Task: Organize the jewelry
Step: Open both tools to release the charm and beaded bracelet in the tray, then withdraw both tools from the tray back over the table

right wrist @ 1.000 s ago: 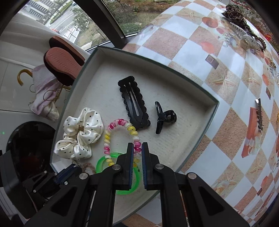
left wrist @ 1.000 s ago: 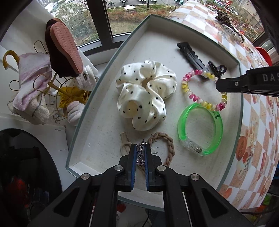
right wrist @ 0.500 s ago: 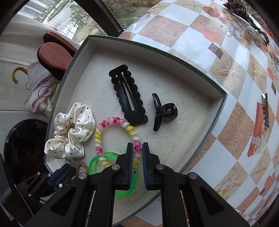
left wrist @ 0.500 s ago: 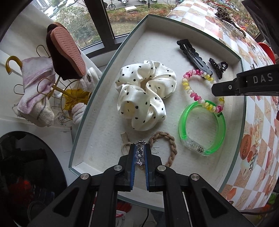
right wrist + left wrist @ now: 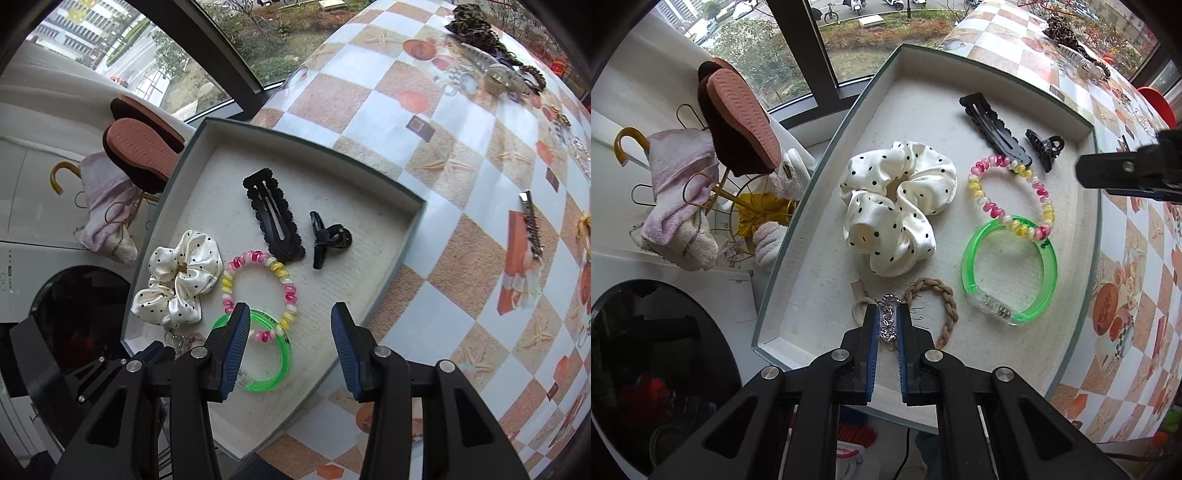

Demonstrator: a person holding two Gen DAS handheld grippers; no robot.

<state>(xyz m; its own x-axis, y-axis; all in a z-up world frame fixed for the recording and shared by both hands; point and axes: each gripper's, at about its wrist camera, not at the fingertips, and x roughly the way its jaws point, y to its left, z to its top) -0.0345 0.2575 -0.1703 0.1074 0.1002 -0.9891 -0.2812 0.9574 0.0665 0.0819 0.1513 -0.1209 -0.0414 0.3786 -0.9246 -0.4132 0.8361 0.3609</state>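
1. Left wrist view: we see our left gripper [image 5: 887,325] at the lower middle of the frame, its jaws pinched together on a small silver chain piece [image 5: 888,323] above the near end of the tray [image 5: 820,236].
2. Just right of that piece lies a tan braided hair tie [image 5: 943,299], touching the tray floor.
3. At the centre sits a white polka-dot scrunchie [image 5: 895,218]. Right of it, a pink-and-yellow spiral hair tie [image 5: 988,206] overlaps the upper rim of a green bangle [image 5: 971,254].
4. Toward the upper right of the tray lie a long black snap clip [image 5: 993,125] and, beside it, a small black claw clip [image 5: 1045,147].
5. Right wrist view: our right gripper [image 5: 290,350] fills the lower middle, its jaws having just been opening and now standing apart with nothing pressed between them; the spiral hair tie and bangle show in the gap, lying in the tray.
6. On the checkered tablecloth [image 5: 461,206], at the upper right of this view, more hair pieces [image 5: 495,74] lie well apart from the tray.
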